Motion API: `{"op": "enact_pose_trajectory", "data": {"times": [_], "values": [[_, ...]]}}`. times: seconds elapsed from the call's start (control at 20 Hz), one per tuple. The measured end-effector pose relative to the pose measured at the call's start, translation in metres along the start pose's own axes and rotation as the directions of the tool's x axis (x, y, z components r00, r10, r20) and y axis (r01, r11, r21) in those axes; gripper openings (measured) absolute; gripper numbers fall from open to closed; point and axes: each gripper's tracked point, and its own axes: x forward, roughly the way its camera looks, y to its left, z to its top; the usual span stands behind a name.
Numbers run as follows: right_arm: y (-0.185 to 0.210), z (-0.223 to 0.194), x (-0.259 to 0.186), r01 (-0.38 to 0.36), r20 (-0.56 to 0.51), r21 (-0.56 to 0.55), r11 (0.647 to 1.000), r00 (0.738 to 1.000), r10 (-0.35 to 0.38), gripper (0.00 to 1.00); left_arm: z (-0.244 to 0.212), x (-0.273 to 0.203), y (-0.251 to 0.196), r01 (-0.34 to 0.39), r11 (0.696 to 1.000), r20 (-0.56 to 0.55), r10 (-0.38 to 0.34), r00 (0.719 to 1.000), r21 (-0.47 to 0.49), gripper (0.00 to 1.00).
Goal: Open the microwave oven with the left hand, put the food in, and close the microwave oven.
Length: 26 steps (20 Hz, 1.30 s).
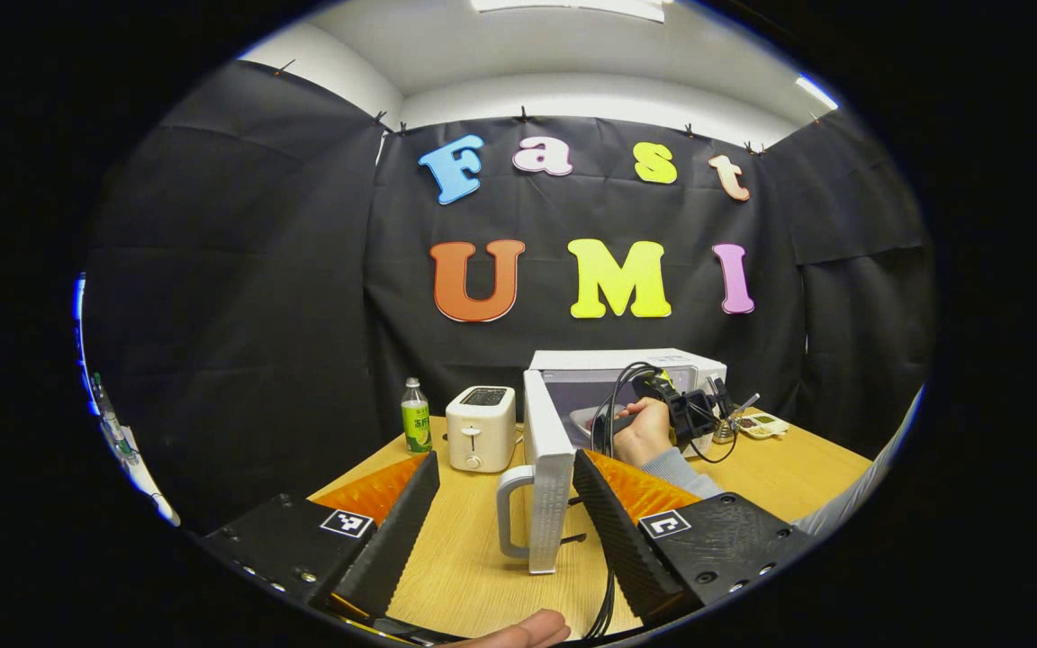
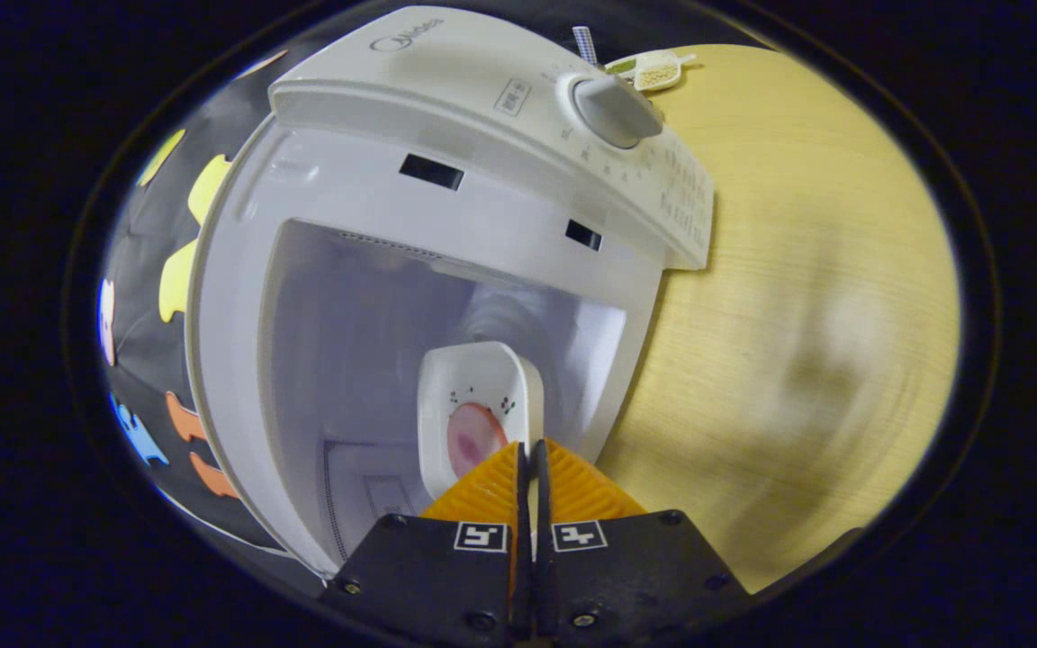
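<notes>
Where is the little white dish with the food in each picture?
Left gripper view: the dish is a small pale shape inside the open microwave, right of centre, partly behind the hand that holds the right gripper.
Right gripper view: the dish is at bottom centre, its rim pinched in the right gripper, at the microwave's opening.
Shared landmark: the white microwave.

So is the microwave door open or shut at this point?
Open: the microwave door stands swung out edge-on between the left gripper fingers, and the cavity is exposed.
</notes>
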Motion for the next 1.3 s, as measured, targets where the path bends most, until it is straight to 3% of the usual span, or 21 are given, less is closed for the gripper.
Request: {"op": "enact_pose_trajectory", "data": {"times": [0.4, 0.85, 0.95, 1.0, 1.05, 1.15, 1.3], "values": [[-0.004, 0.008, 0.028, 0.006, 0.072, -0.102, 0.995, 0.997, 0.001, 0.07, -0.017, 0.012, -0.003, 0.004, 0.999, -0.038, -0.005, 0.999, -0.034, 0.92], [-0.001, 0.004, 0.022, 0.015, 0.11, -0.197, 0.98, 0.994, 0.007, 0.1, -0.014, 0.004, -0.016, 0.026, 1.0, -0.033, -0.026, 0.999, -0.002, 0.92], [0.003, 0.006, 0.014, 0.01, 0.14, -0.249, 0.969, 0.99, 0.026, 0.16, -0.015, 0.001, -0.019, 0.033, 0.999, -0.032, -0.033, 0.999, -0.006, 0.92], [0.007, 0.007, 0.01, 0.003, 0.145, -0.28, 0.96, 0.989, 0.039, 0.29, -0.016, 0.0, -0.016, 0.031, 1.0, -0.032, -0.031, 0.999, -0.006, 0.92], [0.011, 0.006, 0.005, -0.01, 0.146, -0.297, 0.955, 0.988, 0.056, 0.52, -0.014, -0.002, -0.016, 0.028, 1.0, -0.029, -0.028, 0.999, -0.006, 0.92], [0.014, 0.007, -0.007, -0.024, 0.143, -0.326, 0.945, 0.987, 0.074, 0.66, -0.013, -0.005, -0.01, 0.016, 1.0, -0.023, -0.017, 1.0, -0.017, 0.92], [0.018, 0.009, -0.027, -0.042, 0.118, -0.435, 0.899, 0.988, 0.103, 0.7, -0.014, -0.009, -0.006, 0.012, 0.999, -0.017, -0.013, 1.0, -0.041, 0.92]]}}
